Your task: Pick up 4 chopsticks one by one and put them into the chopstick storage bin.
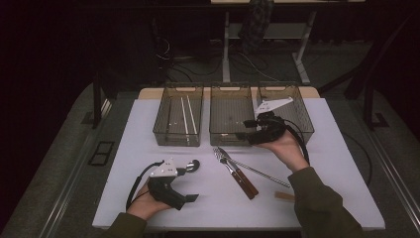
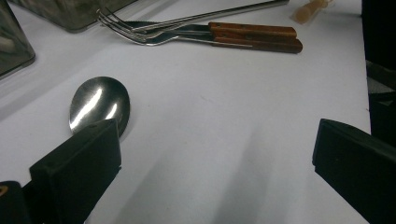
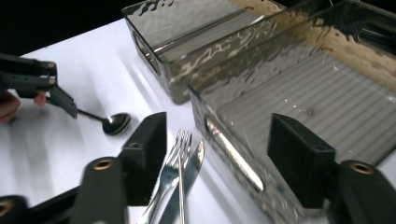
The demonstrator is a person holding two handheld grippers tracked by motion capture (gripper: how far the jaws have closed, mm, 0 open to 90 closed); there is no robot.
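- My left gripper [image 2: 215, 154] sits with jaws spread wide, 1 jaw touching the spoon [image 2: 99, 103].
- My right gripper [image 3: 219, 154] hangs gaping at the middle bin [image 3: 299, 93] rim, above the forks [image 3: 175, 163].

Three bins [image 1: 230, 119], one spoon [image 2: 99, 103], two forks [image 2: 135, 29] — perhaps.

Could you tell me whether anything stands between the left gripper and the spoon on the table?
Nothing visible does. The left gripper is open, and the spoon lies on the white table right beside one jaw, its handle hidden behind it. The forks lie farther off.
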